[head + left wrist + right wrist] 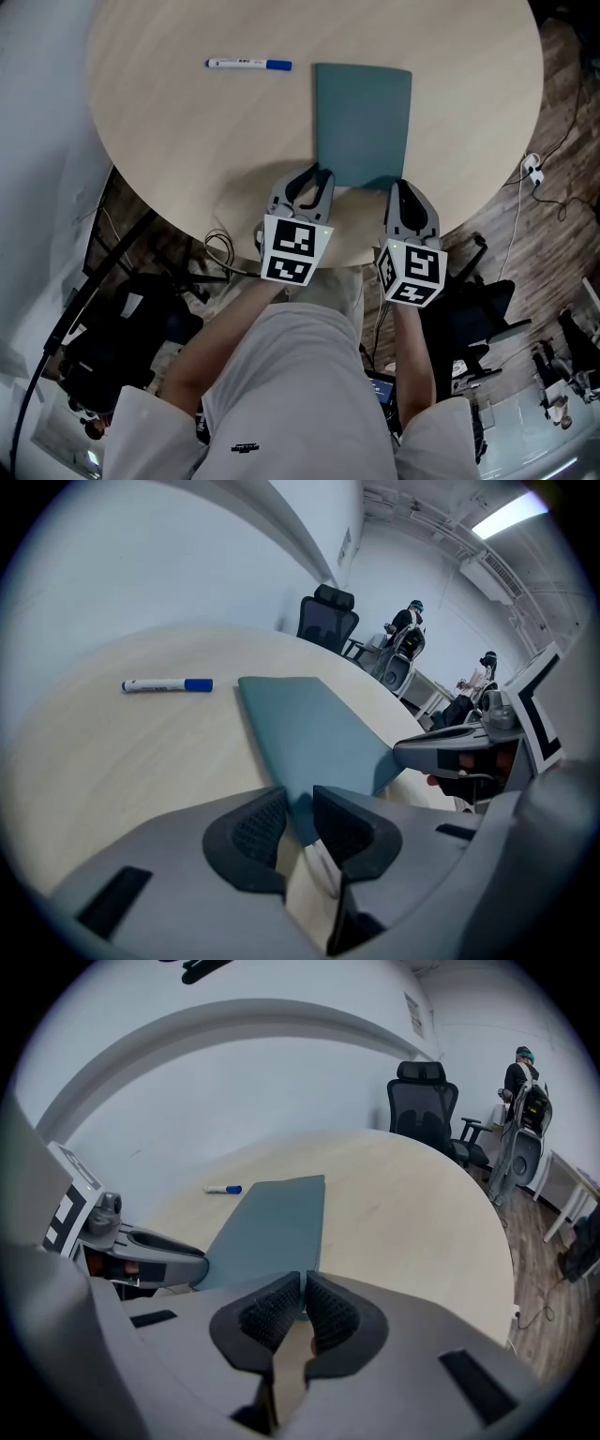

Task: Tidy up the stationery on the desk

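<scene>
Folder (362, 122), corners in left tool (317, 174), right tool (399, 186)

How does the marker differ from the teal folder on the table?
The marker is thin and white with a blue cap; the folder is broad and teal. The marker lies alone; the folder has the left gripper and right gripper at its near corners. Both lie flat on the table.

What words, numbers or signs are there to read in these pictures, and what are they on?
Pen: dark print on the white barrel, too small to read.
Clothing: one small dark logo, too small to read.
Cubes: black-and-white square patterns, no letters or numbers.
Folder: no print shows.
Nothing here is clear enough to quote.
</scene>
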Demonstrator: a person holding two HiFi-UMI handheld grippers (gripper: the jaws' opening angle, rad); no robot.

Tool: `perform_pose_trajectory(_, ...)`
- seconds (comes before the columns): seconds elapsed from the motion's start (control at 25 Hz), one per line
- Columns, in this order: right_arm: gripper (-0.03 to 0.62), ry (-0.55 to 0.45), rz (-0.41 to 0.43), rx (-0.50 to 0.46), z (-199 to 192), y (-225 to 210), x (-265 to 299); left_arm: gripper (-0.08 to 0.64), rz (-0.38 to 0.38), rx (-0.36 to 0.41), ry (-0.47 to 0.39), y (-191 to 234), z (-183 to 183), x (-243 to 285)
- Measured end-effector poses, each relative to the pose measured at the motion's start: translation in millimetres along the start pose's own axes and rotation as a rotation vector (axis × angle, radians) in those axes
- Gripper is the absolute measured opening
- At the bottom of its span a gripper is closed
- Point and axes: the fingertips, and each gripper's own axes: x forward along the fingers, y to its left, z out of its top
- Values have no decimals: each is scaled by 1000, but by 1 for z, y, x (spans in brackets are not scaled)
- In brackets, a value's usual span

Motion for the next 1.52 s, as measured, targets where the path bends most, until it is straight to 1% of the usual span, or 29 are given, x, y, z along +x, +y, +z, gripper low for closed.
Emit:
perform_pose_trajectory(0.12,49,-15,-32,-31,-6,2,-2,103,-11,-10,-11,-1,-6,0)
perform_pose_trajectory(0.2,49,-10,-42,-42,-7,4,-1,103,-4,9,-9,-1,-6,-1)
perform_pose_trajectory(0.28,51,-2,-37,-31,-7,5,-1,103,7,20,-6,-1,-6,-2)
perform_pose_trajectory(0.36,51,6,-28,-28,-8,6,-2,103,12,14,0,-2,-7,-2)
perform_pose_trajectory(0.64,51,46,-1,-68,-10,9,-2,103,60,12,11,1,-7,-4)
perform_pose_trajectory(0.76,51,43,23,-94,-11,10,-1,103,77,11,2,3,-5,-4)
perform_pose_trajectory(0.84,51,38,43,-89,-12,9,1,103,79,-1,-2,3,-5,-4)
perform_pose_trajectory(0.96,51,5,43,-53,-6,6,-1,103,72,-24,-8,3,-4,-6)
perform_pose_trajectory(1.08,51,-57,12,-44,12,5,-10,103,108,-34,-45,9,6,-14)
perform_pose_trajectory(1.2,51,-111,12,-57,33,13,-21,103,140,-21,-98,12,21,-29)
perform_pose_trajectory(1.28,51,-139,22,-62,45,19,-26,103,134,-22,-120,11,30,-36)
perform_pose_trajectory(1.44,51,-163,48,-73,61,37,-30,102,120,-37,-134,14,40,-51)
perform_pose_trajectory(1.52,51,-173,66,-85,69,48,-30,81,116,-45,-145,19,44,-59)
